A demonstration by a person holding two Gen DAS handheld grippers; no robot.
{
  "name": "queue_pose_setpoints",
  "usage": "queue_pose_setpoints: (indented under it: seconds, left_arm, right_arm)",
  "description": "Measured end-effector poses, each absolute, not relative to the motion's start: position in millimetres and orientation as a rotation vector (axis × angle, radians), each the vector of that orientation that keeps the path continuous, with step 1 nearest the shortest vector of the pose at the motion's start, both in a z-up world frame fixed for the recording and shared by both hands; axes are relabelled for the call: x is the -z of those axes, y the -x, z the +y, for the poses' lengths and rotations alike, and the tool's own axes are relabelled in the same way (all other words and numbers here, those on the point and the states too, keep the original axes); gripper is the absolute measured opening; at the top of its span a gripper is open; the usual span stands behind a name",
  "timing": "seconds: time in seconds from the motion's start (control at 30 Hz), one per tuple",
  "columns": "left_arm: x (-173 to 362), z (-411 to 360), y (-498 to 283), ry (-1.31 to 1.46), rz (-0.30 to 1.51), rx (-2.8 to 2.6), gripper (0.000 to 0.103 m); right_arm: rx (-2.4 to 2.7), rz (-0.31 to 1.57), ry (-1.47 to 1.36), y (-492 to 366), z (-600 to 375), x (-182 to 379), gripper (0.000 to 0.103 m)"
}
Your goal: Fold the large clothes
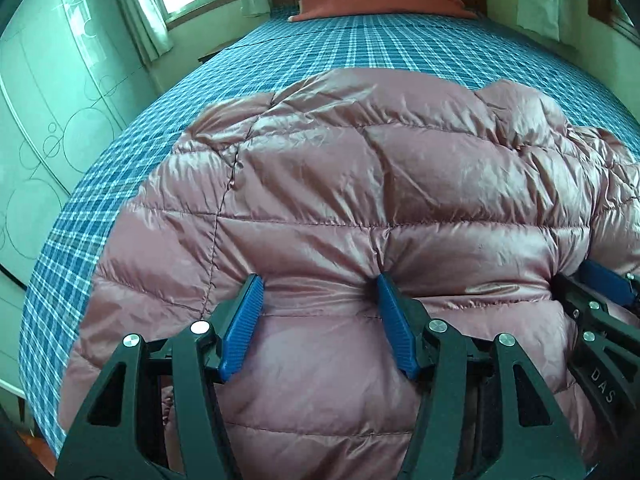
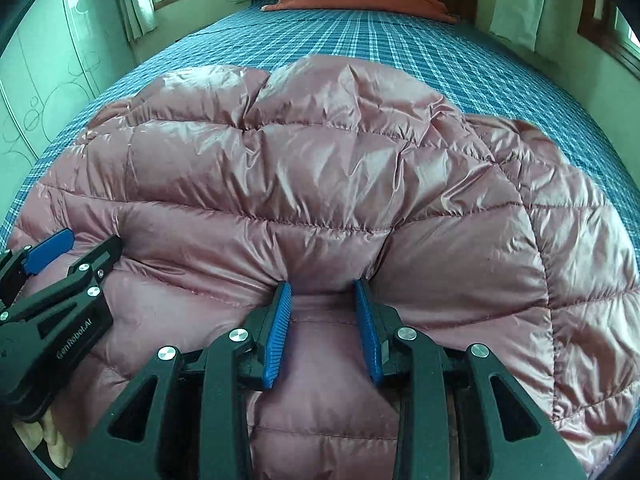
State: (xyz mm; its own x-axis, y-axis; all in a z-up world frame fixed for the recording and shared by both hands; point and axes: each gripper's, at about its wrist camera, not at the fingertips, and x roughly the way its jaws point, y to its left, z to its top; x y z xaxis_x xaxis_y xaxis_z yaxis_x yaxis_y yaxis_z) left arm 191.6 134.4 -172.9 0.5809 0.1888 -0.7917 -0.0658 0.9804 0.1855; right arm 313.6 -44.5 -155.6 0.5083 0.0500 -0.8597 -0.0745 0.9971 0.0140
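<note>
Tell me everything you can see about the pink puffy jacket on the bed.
The pink jacket is a shiny quilted down garment, stitched into puffy panels and creased. It lies bunched on the blue plaid bedsheet, near the foot of the bed. The left claw and right claw each have a fold of its near edge between blue pads, the fabric puckering there. No zipper or hood can be made out.

Shiny dusty-pink quilted jacket point(image 1: 360, 184); blue-and-white plaid bedsheet point(image 1: 360, 48); pink pillow point(image 1: 376, 2).

Left gripper point(image 1: 320, 288) and right gripper point(image 2: 322, 294) side by side, angled downward, jaws pinching fabric
</note>
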Motion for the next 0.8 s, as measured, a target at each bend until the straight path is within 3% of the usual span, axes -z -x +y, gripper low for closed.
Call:
queue_pose_setpoints:
  seconds: [0.23,0.43,0.63,0.8]
  left_arm:
    - [129,129,-211,-0.110,0.837,-0.142,0.052]
    - [172,124,-250,-0.160,0.971,-0.140,0.052]
    - [150,136,-220,-0.110,0.915,-0.125,0.052]
    - [171,140,-205,-0.110,0.917,-0.140,0.055]
  right_arm:
    - [-0.067,0.955,-0.036,-344,-49,121,0.034]
    - [-0.085,1.029,-0.003,-375,-37,162,0.034]
    - [-0.092,0.980,-0.049,-351,-45,134,0.034]
    - [-0.087,0.977,-0.007,-341,-34,157,0.035]
